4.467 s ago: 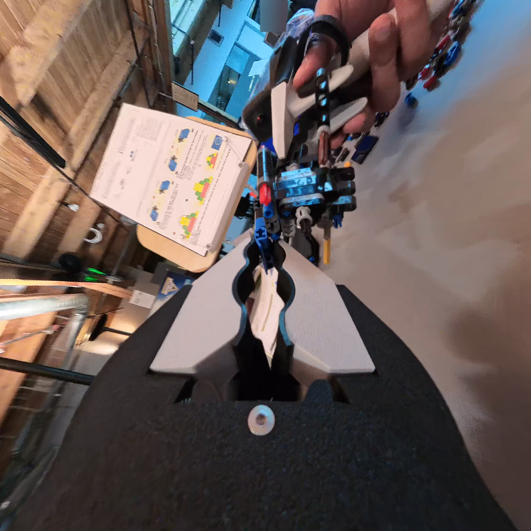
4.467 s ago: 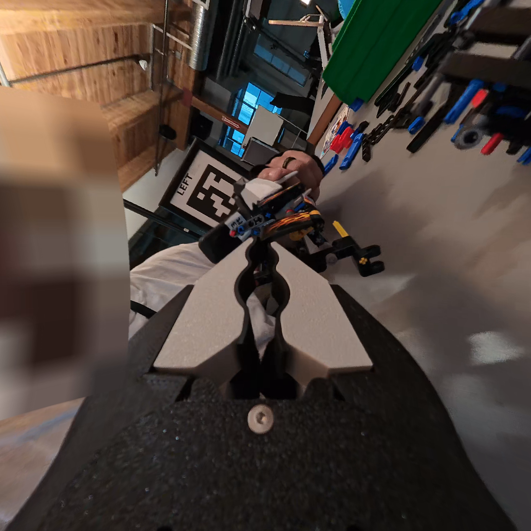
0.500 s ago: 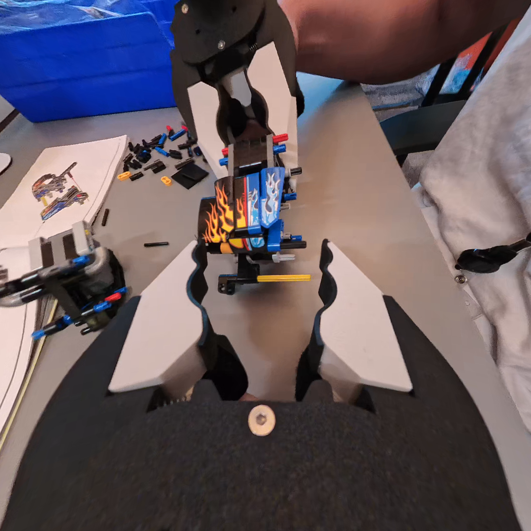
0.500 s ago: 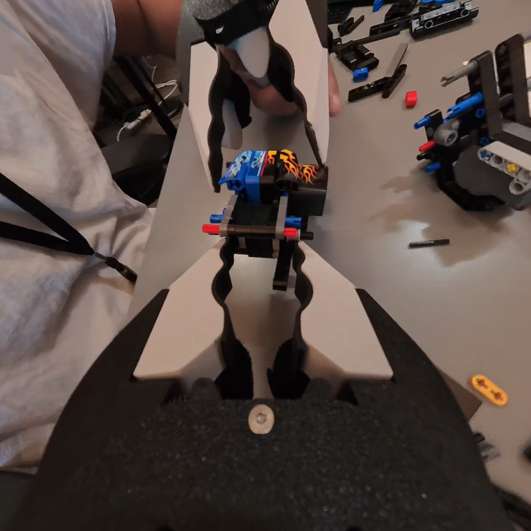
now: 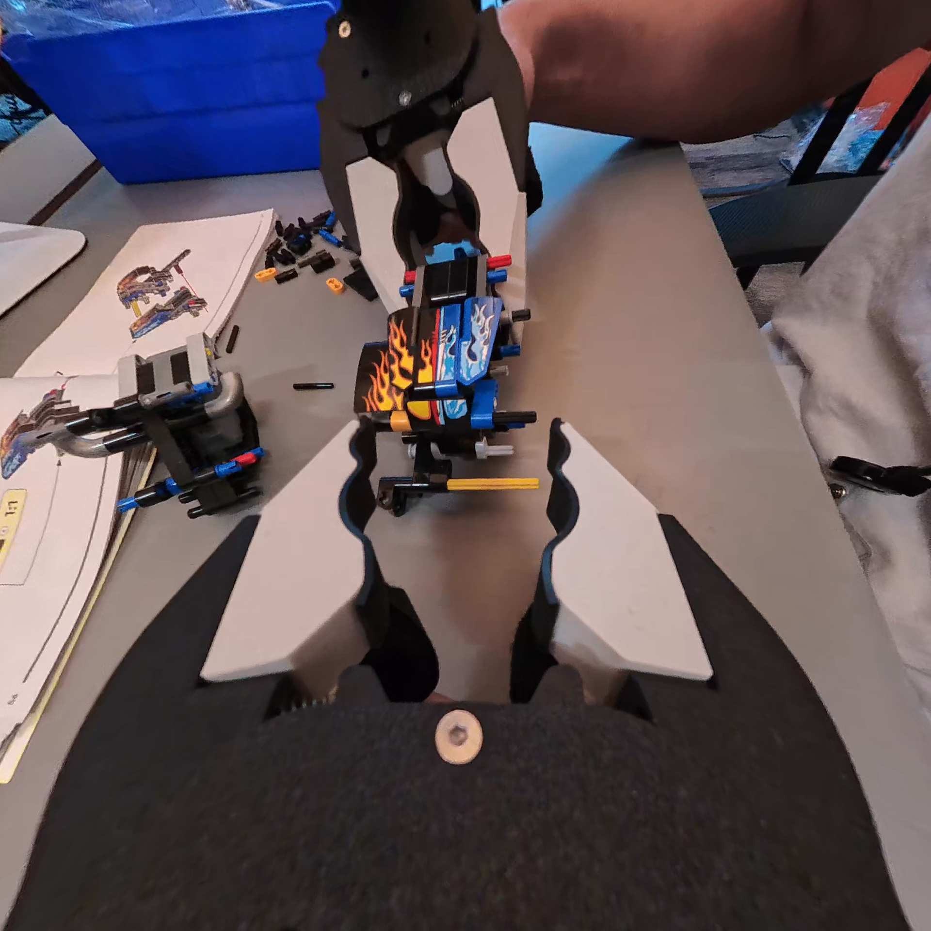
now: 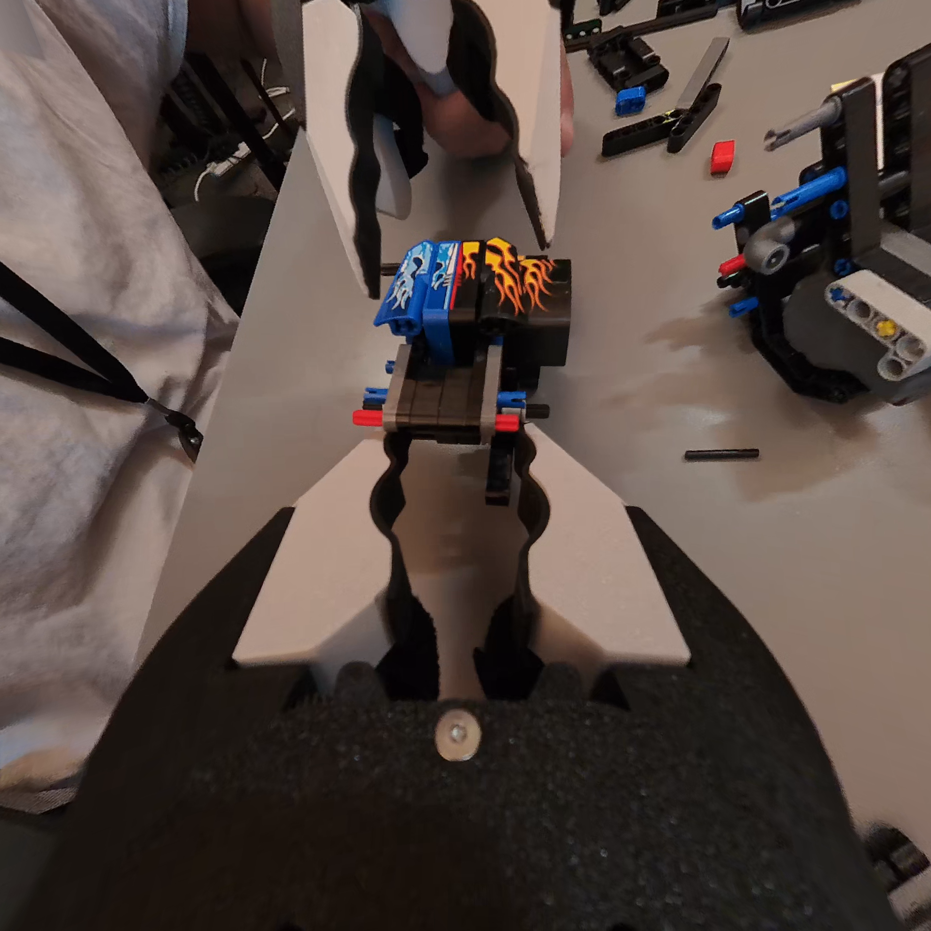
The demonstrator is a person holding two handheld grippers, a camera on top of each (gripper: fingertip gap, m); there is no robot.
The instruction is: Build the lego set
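On the grey counter [image 5: 629,312] the flame-printed lego assembly [image 5: 433,362] stands between the two tools, its long axis running from one to the other. Its black slatted end with red and blue pins faces the right hand-held gripper [image 6: 456,448]; its yellow axle [image 5: 491,484] end faces the left hand-held gripper [image 5: 456,438]. To its left in the left wrist view sit a second grey and black lego assembly [image 5: 186,418], open instruction booklets [image 5: 166,297], a loose black axle [image 5: 312,386], scattered small parts [image 5: 302,252] and a blue bin [image 5: 176,101]. The left hand-held gripper is spread wide and empty, short of the model. The right hand-held gripper is partly open, its tips flanking the slatted end; I cannot tell whether they touch it
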